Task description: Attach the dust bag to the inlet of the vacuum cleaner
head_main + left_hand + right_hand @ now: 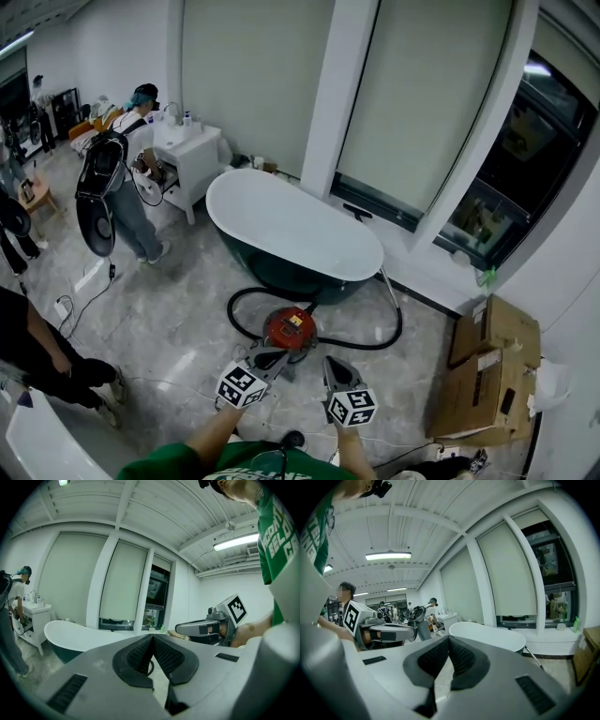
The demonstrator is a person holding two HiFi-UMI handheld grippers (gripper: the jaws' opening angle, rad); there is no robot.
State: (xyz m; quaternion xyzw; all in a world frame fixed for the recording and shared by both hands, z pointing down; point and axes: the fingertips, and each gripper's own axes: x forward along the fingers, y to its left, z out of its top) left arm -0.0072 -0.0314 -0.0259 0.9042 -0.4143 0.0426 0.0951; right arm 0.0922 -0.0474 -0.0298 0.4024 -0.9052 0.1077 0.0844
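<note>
Closed left tongs [271, 356] and right tongs [329, 362] hover near vacuum cleaner [291, 328].

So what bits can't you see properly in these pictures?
- Dust bag: in no view.
- Vacuum cleaner inlet: head view, too small; the left tool overlaps the near edge.
- Black hose: head view, far part hidden by the bathtub.
- Vacuum cleaner, gripper views: hidden behind the left tool in its view, and the right tool in its view.
</note>
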